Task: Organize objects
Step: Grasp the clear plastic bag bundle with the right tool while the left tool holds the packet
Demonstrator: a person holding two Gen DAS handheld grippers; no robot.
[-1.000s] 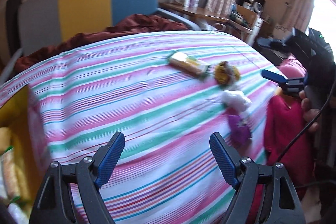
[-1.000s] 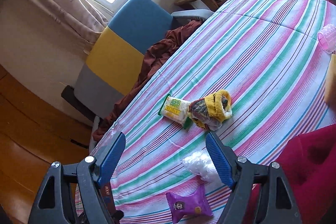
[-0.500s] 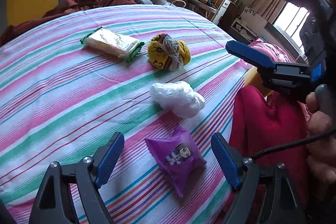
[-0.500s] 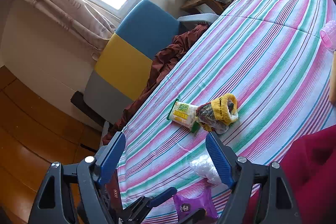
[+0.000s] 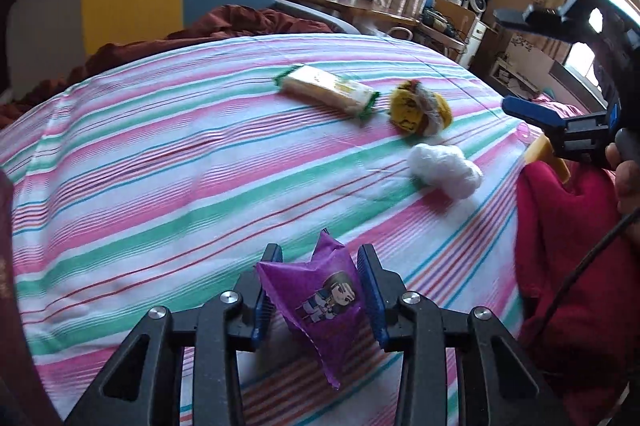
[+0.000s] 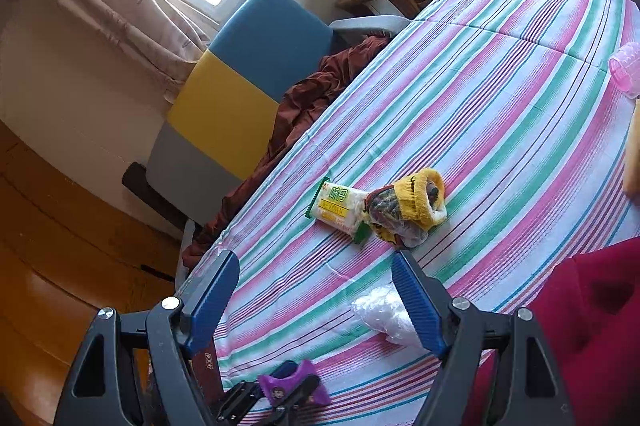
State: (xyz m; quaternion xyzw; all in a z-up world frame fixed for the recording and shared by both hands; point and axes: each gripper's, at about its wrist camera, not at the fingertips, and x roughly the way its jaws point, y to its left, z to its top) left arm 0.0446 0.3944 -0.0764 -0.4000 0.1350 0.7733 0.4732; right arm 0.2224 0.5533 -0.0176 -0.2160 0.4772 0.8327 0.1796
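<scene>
Whereas a second ago the left gripper [image 5: 318, 292] stood wide apart over bare striped cloth [image 5: 160, 162], its jaws are now closing with the purple packet [image 5: 320, 302] between them, the pads against its crumpled sides. I judge this the pick-up of the first item to be sorted; the packet sits at 6 o'clock in the left view, its top corner poking up, its lower end trailing toward the cloth. Whether it is already off the cloth I cannot tell.

The right gripper [image 6: 316, 296] has not moved; its jaws stay apart on nothing, hanging over the cloth.

At 1 o'clock from the packet lies the white wad [image 5: 444, 166], beyond it the yellow sock bundle [image 5: 420, 106] and the green-edged wafer pack [image 5: 326, 90], the last two touching in the right view.

No box or tray for the items shows. The red cloth [image 5: 576, 246] at 3 o'clock hides the bed's edge, and a pink cup [image 6: 626, 70] is cut off by the right view's rim.
</scene>
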